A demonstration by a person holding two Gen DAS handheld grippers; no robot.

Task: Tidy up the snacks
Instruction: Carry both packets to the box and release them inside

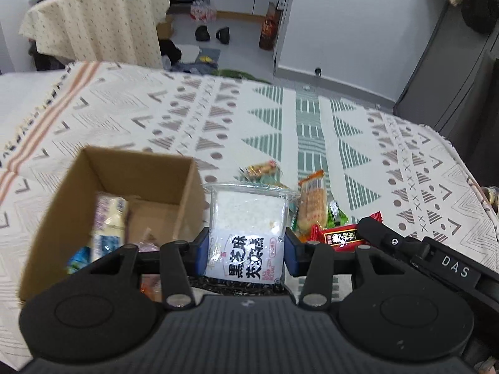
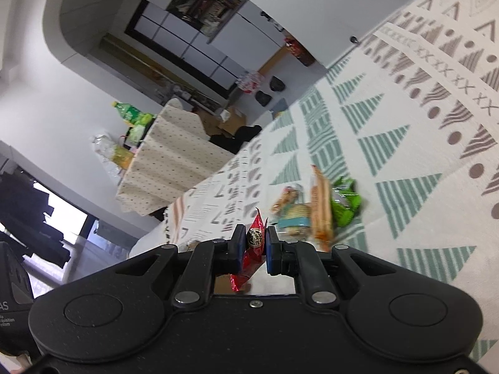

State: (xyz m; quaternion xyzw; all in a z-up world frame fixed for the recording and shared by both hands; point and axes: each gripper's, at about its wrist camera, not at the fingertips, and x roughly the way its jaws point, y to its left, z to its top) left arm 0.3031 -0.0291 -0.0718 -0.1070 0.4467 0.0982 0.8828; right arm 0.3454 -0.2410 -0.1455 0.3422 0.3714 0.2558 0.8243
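White packet (image 1: 248, 233) between left fingers (image 1: 202, 251) (pinched)

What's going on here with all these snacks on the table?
A person is sorting snacks with two handheld grippers. The left gripper holds a white snack packet beside the cardboard box, which already contains a few packets. The right gripper grips a red wrapped snack. More snacks lie loose on the patterned tablecloth.
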